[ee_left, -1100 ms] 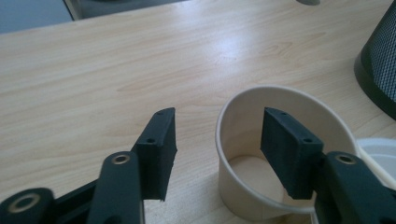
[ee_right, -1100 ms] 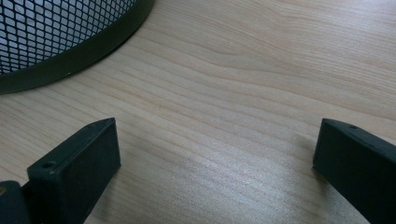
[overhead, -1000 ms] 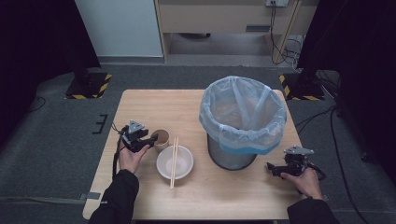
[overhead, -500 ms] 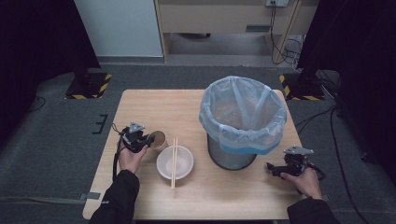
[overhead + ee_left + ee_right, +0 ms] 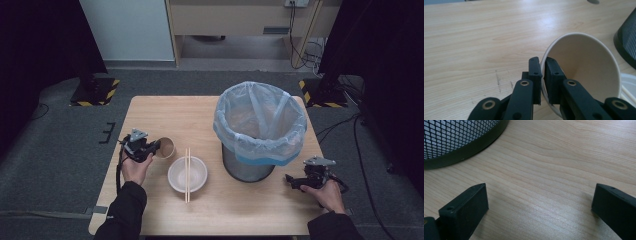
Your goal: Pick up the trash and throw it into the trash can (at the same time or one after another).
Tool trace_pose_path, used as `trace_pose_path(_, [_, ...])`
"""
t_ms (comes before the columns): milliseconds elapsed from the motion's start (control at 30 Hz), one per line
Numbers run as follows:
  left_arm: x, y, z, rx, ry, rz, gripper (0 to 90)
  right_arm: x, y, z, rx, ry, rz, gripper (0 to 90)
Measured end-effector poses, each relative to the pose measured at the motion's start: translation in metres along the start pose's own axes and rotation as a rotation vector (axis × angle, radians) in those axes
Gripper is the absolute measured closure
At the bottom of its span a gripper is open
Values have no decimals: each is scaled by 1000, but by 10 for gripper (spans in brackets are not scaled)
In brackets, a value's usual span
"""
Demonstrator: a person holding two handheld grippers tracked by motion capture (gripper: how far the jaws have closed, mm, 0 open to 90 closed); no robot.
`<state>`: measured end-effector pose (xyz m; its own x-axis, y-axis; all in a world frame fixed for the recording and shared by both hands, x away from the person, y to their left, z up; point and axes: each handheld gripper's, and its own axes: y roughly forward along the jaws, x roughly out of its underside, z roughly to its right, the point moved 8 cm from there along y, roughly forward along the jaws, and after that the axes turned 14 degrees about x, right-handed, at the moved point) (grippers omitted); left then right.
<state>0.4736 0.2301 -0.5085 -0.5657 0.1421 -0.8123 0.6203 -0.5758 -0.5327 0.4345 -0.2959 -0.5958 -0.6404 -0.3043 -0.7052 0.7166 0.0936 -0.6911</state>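
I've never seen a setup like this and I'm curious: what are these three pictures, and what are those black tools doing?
A person sits at a wooden table with a hand-held two-jaw gripper in each hand. The high view looks down from above; the other two come from cameras riding on the grippers, looking along their black jaws.

On the table stand a mesh wastebasket lined with a plastic bag, and a white bowl with chopsticks across it.

The left gripper has just been closing and now pinches the rim of a paper cup, one jaw inside, one outside. The right gripper rests open near the basket, holding nothing.
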Motion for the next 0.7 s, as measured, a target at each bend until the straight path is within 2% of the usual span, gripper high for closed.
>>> trace_pose_path(400, [-34, -47, 0, -9, 4, 209, 838, 0, 0, 0, -2, -6, 4, 9])
trace_pose_path(700, [-56, -75, 6, 6, 7, 331, 838, 0, 0, 0, -2, -6, 3, 9])
